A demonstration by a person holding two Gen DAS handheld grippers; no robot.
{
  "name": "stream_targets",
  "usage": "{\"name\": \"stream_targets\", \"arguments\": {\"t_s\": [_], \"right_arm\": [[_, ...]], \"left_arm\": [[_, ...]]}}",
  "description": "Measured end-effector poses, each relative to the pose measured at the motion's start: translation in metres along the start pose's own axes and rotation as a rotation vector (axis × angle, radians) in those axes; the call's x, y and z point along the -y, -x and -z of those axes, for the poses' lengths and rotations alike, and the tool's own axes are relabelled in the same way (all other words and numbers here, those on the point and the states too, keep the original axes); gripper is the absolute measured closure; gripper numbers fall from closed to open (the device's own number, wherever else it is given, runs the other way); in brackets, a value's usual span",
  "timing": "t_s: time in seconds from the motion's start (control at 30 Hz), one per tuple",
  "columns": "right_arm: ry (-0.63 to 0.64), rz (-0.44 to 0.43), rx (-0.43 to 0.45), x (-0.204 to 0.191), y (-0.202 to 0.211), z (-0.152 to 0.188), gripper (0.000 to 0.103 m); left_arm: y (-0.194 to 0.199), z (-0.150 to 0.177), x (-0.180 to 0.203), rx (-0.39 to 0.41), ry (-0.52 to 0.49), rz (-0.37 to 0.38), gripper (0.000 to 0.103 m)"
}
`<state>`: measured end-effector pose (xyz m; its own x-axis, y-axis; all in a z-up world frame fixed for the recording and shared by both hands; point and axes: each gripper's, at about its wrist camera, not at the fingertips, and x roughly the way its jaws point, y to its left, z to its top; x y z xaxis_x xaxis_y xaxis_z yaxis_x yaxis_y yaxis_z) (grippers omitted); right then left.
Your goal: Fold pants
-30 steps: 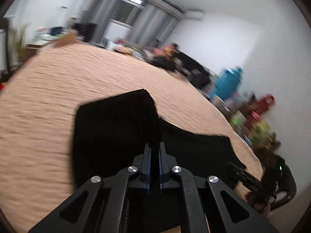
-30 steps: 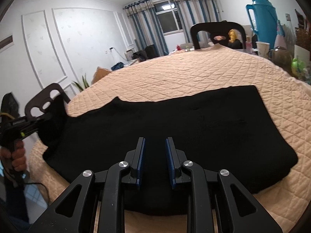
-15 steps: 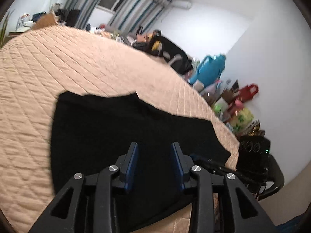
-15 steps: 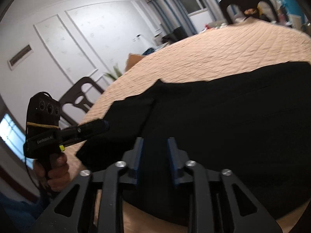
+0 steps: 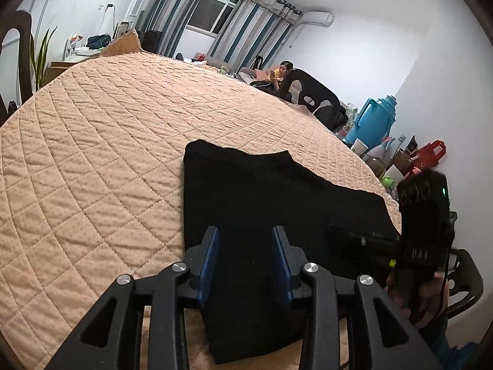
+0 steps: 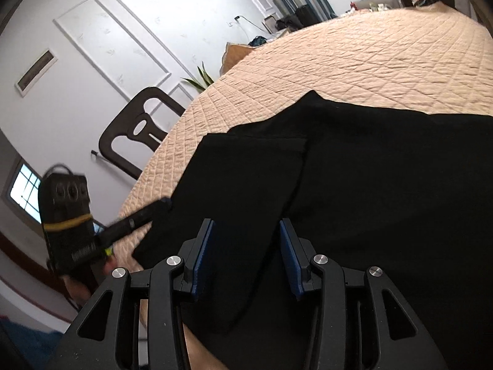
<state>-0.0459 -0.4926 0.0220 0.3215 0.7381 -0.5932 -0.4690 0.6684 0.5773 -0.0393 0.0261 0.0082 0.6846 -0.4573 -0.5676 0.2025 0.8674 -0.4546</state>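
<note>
Black pants [image 5: 271,215] lying flat, folded, at the near edge of the quilted bedspread [image 5: 92,154]; wide bare quilt beyond and to the left. Left gripper [image 5: 245,240] tilted down over the pants' near left corner, jaws just opened, partly apart, gripping nothing. Right gripper [image 6: 245,240] angled down over the cloth, jaws just opened, wide, empty.

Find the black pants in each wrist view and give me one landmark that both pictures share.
Left wrist view: the black pants fill the lower centre and right, running under the open left gripper.
Right wrist view: the pants cover the centre and right, beyond the open right gripper.
Shared landmark: the peach quilted cover under the pants.
</note>
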Motion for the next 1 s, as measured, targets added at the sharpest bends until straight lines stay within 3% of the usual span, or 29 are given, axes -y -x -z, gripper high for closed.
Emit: {"name": "stream_targets", "arguments": {"t_s": [0.2,0.27,0.33,0.4,0.53,0.73,0.87,1.0], "right_arm": [[-0.03,-0.066,-0.015,-0.004,-0.009,-0.002,0.06],[-0.021,-0.078,-0.023,-0.008,-0.011,0.002,0.065],[-0.035,-0.079,-0.039,-0.007,-0.014,0.005,0.09],[-0.04,-0.062,-0.034,-0.005,-0.014,0.006,0.099],[-0.031,-0.076,0.022,-0.003,0.009,-0.002,0.1],[-0.052,0.009,0.115,0.021,0.055,0.001,0.1],[-0.107,0.04,0.07,0.045,0.053,0.014,0.1],[-0.148,0.004,0.069,0.049,0.048,0.014,0.099]], "left_arm": [[0.002,0.003,-0.004,0.004,0.006,0.006,0.065],[0.005,0.004,-0.006,0.006,0.005,0.006,0.065],[0.006,0.005,-0.006,0.007,0.004,0.003,0.065],[0.007,0.004,-0.005,0.005,0.002,-0.001,0.065],[0.011,0.003,0.001,0.004,-0.012,0.007,0.065],[0.007,0.007,0.01,-0.017,-0.024,0.035,0.065],[-0.001,0.01,0.016,-0.036,-0.039,0.027,0.065],[0.0,0.005,0.018,-0.034,-0.052,0.025,0.065]]}}
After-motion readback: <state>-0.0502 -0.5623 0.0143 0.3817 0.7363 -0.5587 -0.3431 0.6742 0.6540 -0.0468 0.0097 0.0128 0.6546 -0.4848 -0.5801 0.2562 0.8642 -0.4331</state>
